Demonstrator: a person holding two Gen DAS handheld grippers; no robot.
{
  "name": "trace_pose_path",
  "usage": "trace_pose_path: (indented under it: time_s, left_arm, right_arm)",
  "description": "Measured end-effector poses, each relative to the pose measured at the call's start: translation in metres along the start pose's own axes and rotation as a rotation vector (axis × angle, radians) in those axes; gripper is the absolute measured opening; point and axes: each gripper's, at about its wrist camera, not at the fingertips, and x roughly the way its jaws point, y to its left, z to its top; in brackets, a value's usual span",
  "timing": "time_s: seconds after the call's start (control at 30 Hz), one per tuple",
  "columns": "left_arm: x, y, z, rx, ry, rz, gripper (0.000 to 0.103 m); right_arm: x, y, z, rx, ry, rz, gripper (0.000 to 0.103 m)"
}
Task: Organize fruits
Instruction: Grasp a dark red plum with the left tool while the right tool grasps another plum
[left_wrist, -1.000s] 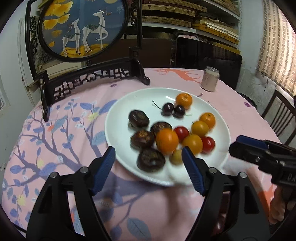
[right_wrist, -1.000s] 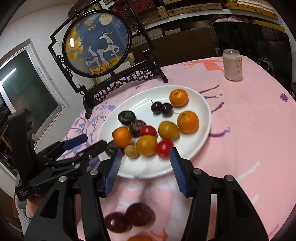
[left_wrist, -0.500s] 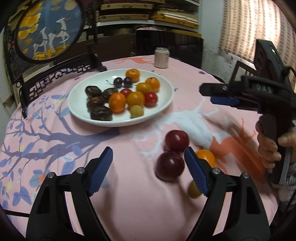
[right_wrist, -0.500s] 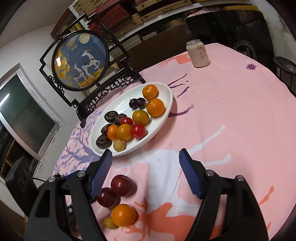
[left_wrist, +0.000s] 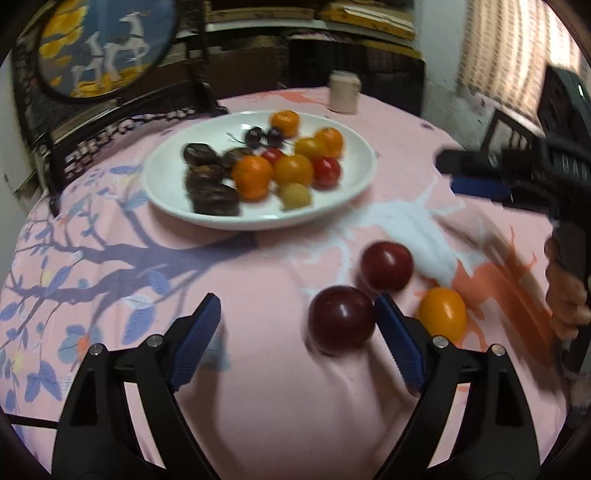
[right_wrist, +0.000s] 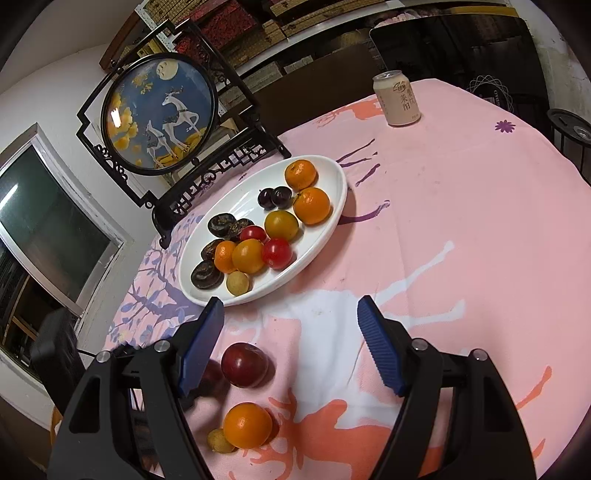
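Note:
A white plate (left_wrist: 166, 192) (right_wrist: 325, 229) holds several oranges, red tomatoes, dark cherries and dark wrinkled fruits. On the pink cloth near me lie two dark red plums (left_wrist: 341, 319) (left_wrist: 386, 266), an orange fruit (left_wrist: 441, 314) and a small yellow fruit (right_wrist: 219, 441). My left gripper (left_wrist: 299, 332) is open, low over the cloth, with the nearer plum just inside its right finger. My right gripper (right_wrist: 290, 339) is open and empty above the cloth; one plum (right_wrist: 243, 363) and the orange (right_wrist: 247, 424) lie below it. It also shows in the left wrist view (left_wrist: 476, 177).
A drink can (right_wrist: 397, 98) stands at the table's far side. A black framed round deer screen (right_wrist: 162, 114) stands behind the plate. Dark chairs and shelves surround the round table (right_wrist: 480, 206).
My left gripper has swung back from the plate and come down close to the loose plums. My right gripper has pulled up and away from the plate.

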Motion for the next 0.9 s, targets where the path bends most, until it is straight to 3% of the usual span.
trace_pose_path:
  time_s: [0.1,0.23,0.3,0.37,0.5,0.57,0.67,0.9]
  left_arm:
    - [0.000,0.009,0.001,-0.044,0.002,-0.013,0.089]
    - [0.005,-0.011,-0.003,0.050,0.020,-0.019,0.086]
    - [0.009,-0.019,-0.004,0.082,0.036,-0.039,0.078]
    - [0.010,-0.023,-0.004,0.094,0.040,-0.067,0.063]
    - [0.014,-0.031,-0.005,0.126,0.059,-0.091,0.046]
    - [0.017,-0.034,-0.006,0.135,0.069,-0.104,0.039]
    - [0.016,-0.035,-0.007,0.130,0.070,-0.109,0.039]
    - [0.014,-0.027,-0.007,0.104,0.074,-0.068,0.038]
  right_arm:
    - [0.004,0.003,-0.002,-0.013,0.016,-0.001,0.075]
    - [0.013,0.010,-0.007,-0.036,0.074,0.039,0.075]
    - [0.016,0.013,-0.010,-0.044,0.093,0.056,0.075]
    - [0.018,0.016,-0.012,-0.049,0.114,0.082,0.075]
    - [0.027,0.020,-0.017,-0.040,0.164,0.132,0.072]
    - [0.032,0.023,-0.021,-0.041,0.189,0.144,0.065]
    - [0.038,0.026,-0.025,-0.048,0.211,0.140,0.054]
    - [0.045,0.036,-0.032,-0.106,0.240,0.118,0.054]
